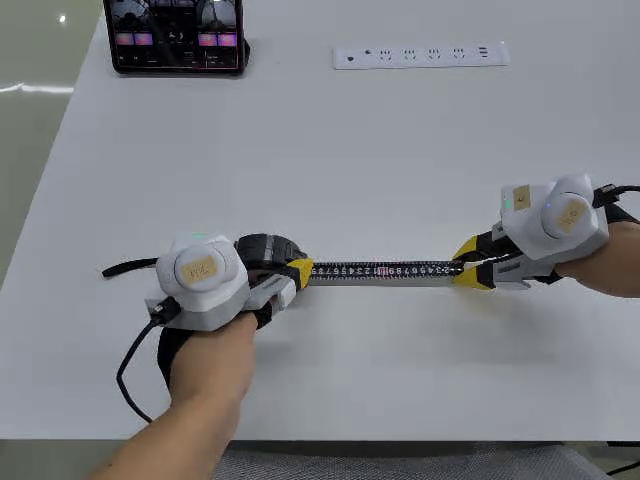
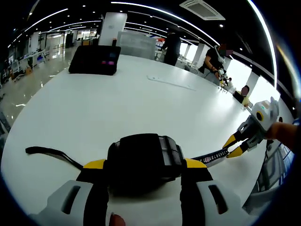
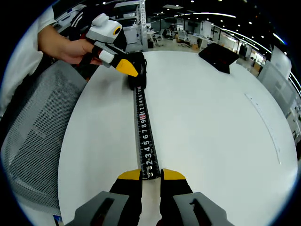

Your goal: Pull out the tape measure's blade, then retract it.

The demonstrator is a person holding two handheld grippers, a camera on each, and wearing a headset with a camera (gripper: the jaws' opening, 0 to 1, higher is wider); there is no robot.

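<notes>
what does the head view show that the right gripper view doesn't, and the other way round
Head view: the tape measure's black strap trailing on the table. Right gripper view: a grey mesh chair and the office beyond. Both: the left gripper shut on the case, the blade drawn out, its tip held by the right gripper.

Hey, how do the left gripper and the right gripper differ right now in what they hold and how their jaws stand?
The left gripper clamps the black tape measure case; the right gripper pinches the end of the blade. The left gripper's jaws stand wide apart around the case; the right gripper's jaws are nearly together. Shared: both have yellow tips and hold the same tape at the white table.
</notes>
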